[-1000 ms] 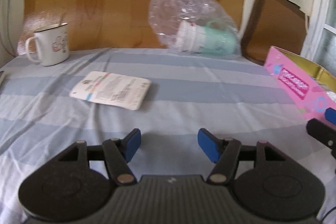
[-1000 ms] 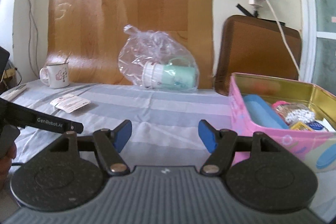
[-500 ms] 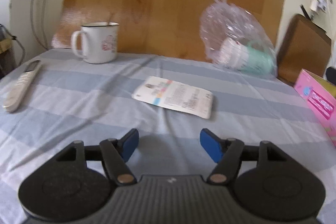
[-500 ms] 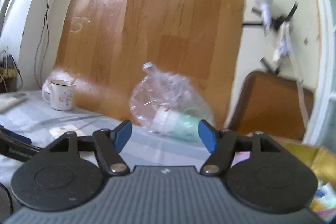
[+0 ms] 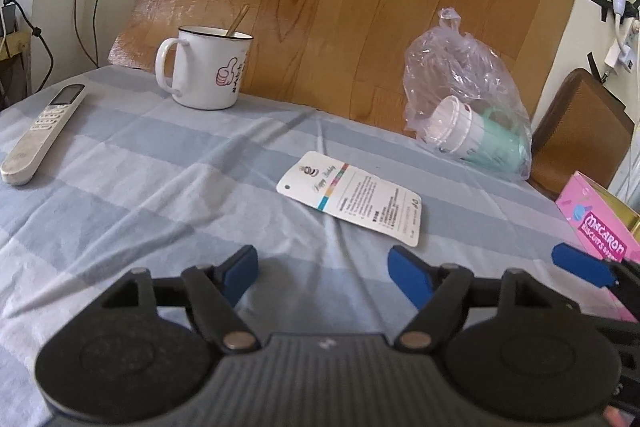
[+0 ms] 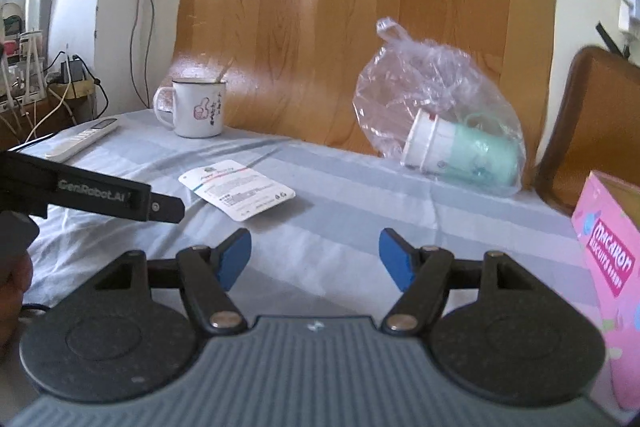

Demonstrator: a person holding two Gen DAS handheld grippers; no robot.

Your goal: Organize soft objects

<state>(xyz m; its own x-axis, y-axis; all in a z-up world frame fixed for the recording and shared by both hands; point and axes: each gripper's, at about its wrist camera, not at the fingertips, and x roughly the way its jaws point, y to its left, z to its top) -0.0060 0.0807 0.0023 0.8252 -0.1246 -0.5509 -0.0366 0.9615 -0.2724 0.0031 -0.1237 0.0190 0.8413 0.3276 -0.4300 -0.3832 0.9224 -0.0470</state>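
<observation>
Left claw (image 5: 322,273) has just been opening — right claw (image 6: 315,259) wide too — both empty.

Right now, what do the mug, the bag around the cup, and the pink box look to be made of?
Mug: probably enamelled metal, glossy white with a thin dark rim.
Bag: thin clear plastic film, crinkled and shiny, knotted on top.
Pink box: likely a printed tin, given the gold inner wall showing at its open top, though cardboard is possible.

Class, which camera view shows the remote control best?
The left wrist view: the remote control lies whole and sharp on the striped cloth. The right wrist view shows it farther off, blurred, its near end hidden behind the other gripper.
</observation>
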